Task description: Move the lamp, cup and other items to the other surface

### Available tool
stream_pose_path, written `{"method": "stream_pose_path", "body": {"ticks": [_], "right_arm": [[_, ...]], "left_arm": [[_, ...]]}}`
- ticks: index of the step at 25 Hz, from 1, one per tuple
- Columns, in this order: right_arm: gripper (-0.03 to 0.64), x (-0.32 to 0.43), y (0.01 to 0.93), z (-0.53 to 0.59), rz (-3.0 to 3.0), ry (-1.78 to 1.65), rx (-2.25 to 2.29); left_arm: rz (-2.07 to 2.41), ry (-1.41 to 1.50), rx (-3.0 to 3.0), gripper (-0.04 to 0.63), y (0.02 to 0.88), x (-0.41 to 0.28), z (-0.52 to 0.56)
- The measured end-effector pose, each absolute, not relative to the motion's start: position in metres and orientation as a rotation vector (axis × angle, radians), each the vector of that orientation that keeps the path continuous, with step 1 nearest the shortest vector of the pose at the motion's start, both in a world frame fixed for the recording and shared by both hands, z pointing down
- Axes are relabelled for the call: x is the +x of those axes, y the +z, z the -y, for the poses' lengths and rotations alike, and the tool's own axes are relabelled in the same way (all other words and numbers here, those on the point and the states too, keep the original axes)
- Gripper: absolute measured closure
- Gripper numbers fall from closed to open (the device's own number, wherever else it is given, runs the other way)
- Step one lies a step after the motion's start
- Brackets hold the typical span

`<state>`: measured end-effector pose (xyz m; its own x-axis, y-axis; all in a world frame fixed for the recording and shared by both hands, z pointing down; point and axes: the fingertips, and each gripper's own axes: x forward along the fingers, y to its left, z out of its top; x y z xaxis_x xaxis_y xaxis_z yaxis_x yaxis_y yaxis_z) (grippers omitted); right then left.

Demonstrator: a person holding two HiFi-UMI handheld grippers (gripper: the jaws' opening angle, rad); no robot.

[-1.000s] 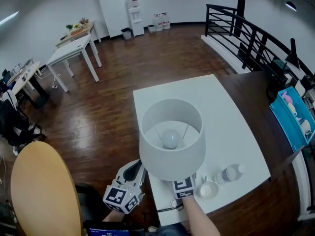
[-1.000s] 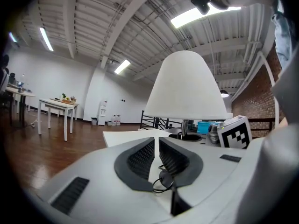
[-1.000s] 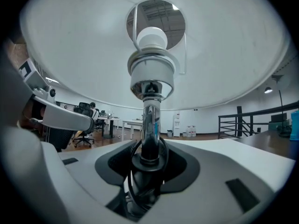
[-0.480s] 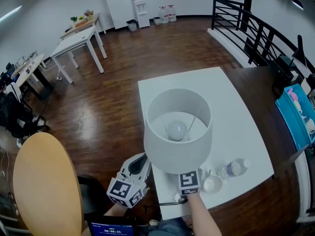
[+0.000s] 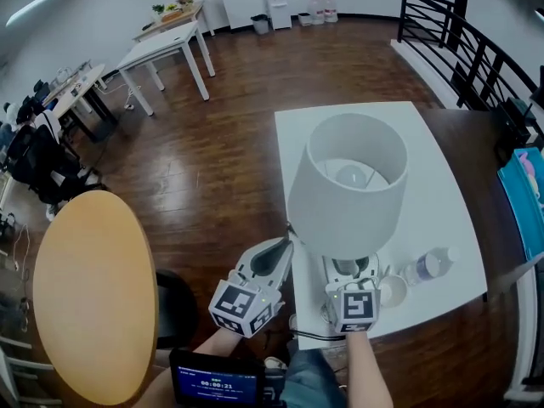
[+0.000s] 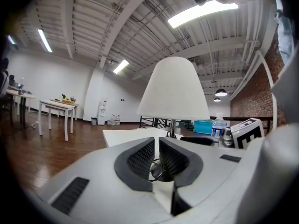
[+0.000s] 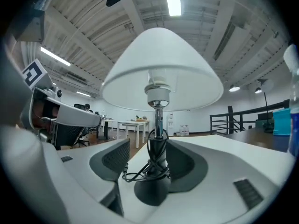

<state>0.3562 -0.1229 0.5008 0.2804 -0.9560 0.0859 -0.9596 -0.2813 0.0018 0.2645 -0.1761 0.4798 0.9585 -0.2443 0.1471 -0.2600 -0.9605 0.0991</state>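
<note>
While the just-opened jaws of my right gripper (image 5: 353,268) straddle the lamp (image 5: 348,185) unclamped and my left gripper (image 5: 276,249) is closed and empty, I list lamp, cup (image 5: 393,291) and bottle (image 5: 429,264) at the near edge of the table (image 5: 442,219): lamp seemingly released, remaining moves unclear.

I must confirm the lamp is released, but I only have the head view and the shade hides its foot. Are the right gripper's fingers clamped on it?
Observer: No. The right gripper has just been opening; its fingers stand apart, the stem of the lamp between them, unclamped.
Operator: Anything loose near the stem?
Observer: The cord is coiled round the stem, just above the dark round base.
</note>
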Motion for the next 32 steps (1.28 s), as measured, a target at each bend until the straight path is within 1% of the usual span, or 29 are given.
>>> {"method": "stream_pose_path", "body": {"ticks": [4, 6, 8, 12, 16, 17, 19, 32], "right_arm": [[0.370, 0.327, 0.499, 0.105, 1.876, 0.107, 2.454], [0.387, 0.307, 0.496, 0.099, 1.903, 0.127, 2.411], [0.394, 0.286, 0.490, 0.095, 1.947, 0.135, 2.375], [0.470, 0.249, 0.468, 0.095, 2.069, 0.076, 2.316], [0.590, 0.219, 0.446, 0.100, 2.196, -0.006, 2.253], [0.608, 0.211, 0.441, 0.101, 2.225, -0.013, 2.228], [0.617, 0.197, 0.433, 0.104, 2.271, -0.018, 2.175], [0.617, 0.120, 0.415, 0.119, 2.430, -0.075, 2.008]], "left_arm": [[0.417, 0.179, 2.988, 0.557, 0.473, 0.242, 0.163], [0.437, 0.168, 2.988, 0.583, 0.469, 0.231, 0.157], [0.453, 0.158, 2.989, 0.583, 0.465, 0.219, 0.150], [0.492, 0.119, 2.985, 0.583, 0.456, 0.194, 0.139], [0.534, 0.096, 2.937, 0.584, 0.450, 0.170, 0.138], [0.547, 0.089, 2.930, 0.584, 0.449, 0.163, 0.138], [0.575, 0.081, 2.927, 0.584, 0.446, 0.151, 0.138], [0.730, 0.068, 2.935, 0.584, 0.431, 0.081, 0.143]]}}
